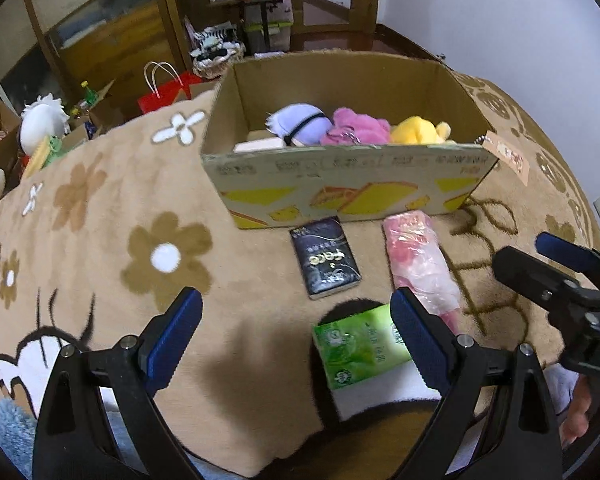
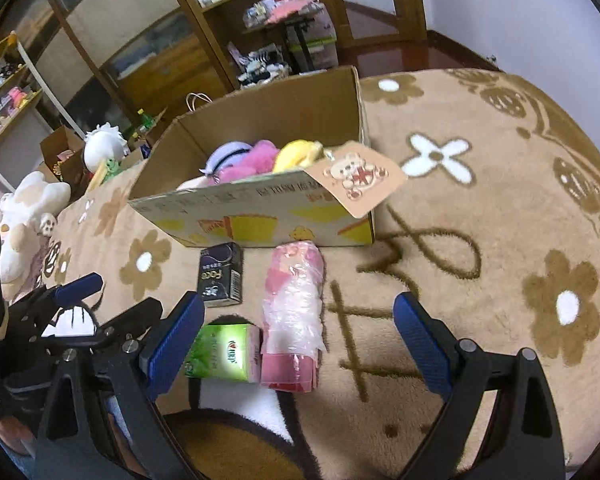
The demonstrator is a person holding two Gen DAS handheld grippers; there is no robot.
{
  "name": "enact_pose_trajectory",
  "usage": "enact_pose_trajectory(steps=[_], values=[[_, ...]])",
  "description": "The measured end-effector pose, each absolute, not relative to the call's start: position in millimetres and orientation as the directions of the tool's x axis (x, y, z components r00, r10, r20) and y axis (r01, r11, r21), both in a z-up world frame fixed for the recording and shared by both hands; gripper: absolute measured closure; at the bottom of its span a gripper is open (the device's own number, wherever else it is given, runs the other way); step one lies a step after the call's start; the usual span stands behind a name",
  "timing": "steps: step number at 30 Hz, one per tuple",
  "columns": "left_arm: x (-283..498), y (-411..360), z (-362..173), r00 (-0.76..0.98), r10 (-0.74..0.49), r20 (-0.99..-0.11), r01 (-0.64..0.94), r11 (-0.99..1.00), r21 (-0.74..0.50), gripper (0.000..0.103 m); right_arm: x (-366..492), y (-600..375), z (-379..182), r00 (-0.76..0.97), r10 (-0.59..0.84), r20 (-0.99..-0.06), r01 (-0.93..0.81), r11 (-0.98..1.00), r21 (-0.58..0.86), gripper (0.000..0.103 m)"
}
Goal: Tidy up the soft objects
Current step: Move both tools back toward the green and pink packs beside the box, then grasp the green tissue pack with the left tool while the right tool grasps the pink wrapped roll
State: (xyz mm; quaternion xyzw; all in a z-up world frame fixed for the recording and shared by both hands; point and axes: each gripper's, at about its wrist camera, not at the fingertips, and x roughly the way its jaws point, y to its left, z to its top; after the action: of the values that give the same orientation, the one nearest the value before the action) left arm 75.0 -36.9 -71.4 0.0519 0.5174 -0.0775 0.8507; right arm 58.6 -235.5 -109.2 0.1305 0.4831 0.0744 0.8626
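A fuzzy cloth blanket (image 1: 100, 216) is lying under the matt cardboard box (image 1: 340, 184); just before the box, glossy crinkled plastic is wrapping the pink roll (image 2: 294, 312).

In the left wrist view, the left tool (image 1: 296, 334) hangs above a brown blanket with flowers (image 1: 100, 200), its two blue pads wide apart and nothing between them. Just beside its right pad lies a green tissue pack (image 1: 356, 346). Further ahead are a dark tissue pack (image 1: 325, 257) and a pink wrapped roll (image 1: 418, 260), side by side but apart. Behind them stands an open cardboard box (image 1: 340, 184) holding a lavender plush (image 1: 300, 122), a pink plush (image 1: 358, 126) and a yellow plush (image 1: 418, 130). The right tool (image 1: 540, 258) enters from the right edge.
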Motion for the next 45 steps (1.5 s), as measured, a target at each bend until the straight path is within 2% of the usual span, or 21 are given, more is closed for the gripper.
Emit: enact_pose_trajectory(steps=[7, 21, 28, 32, 39, 42, 45], values=[[79, -43, -88, 0.405, -0.120, -0.907, 0.171, 0.984, -0.054, 0.009, 72, -238, -126, 0.490, 0.258, -0.833, 0.024, 0.951, 0.308, 0.003], [85, -64, -121, 0.308, -0.123, -0.943, 0.213, 0.975, -0.058, 0.009, 92, -236, -158, 0.424, 0.264, -0.866, 0.047, 0.949, 0.312, 0.004], [87, -72, -139, 0.222, -0.172, -0.960, 0.216, 0.968, -0.124, 0.009, 99, -230, -171, 0.388, 0.265, -0.883, 0.041, 0.952, 0.304, 0.004], [88, -72, -148, 0.204, -0.153, -0.967, 0.204, 0.973, -0.111, 0.009, 100, -228, -177, 0.365, 0.263, -0.893, 0.043, 0.953, 0.299, 0.005], [94, -65, -156, 0.184, -0.146, -0.972, 0.169, 0.979, -0.115, 0.009, 102, -218, -188, 0.327, 0.249, -0.912, 0.023, 0.962, 0.271, 0.011], [94, -64, -159, 0.171, -0.131, -0.977, 0.174, 0.980, -0.101, 0.010, 102, -210, -189, 0.322, 0.232, -0.918, -0.003, 0.970, 0.244, 0.022], [90, -68, -163, 0.162, -0.114, -0.980, 0.186, 0.979, -0.083, 0.014, 101, -203, -191, 0.317, 0.213, -0.924, -0.014, 0.975, 0.220, 0.027]])
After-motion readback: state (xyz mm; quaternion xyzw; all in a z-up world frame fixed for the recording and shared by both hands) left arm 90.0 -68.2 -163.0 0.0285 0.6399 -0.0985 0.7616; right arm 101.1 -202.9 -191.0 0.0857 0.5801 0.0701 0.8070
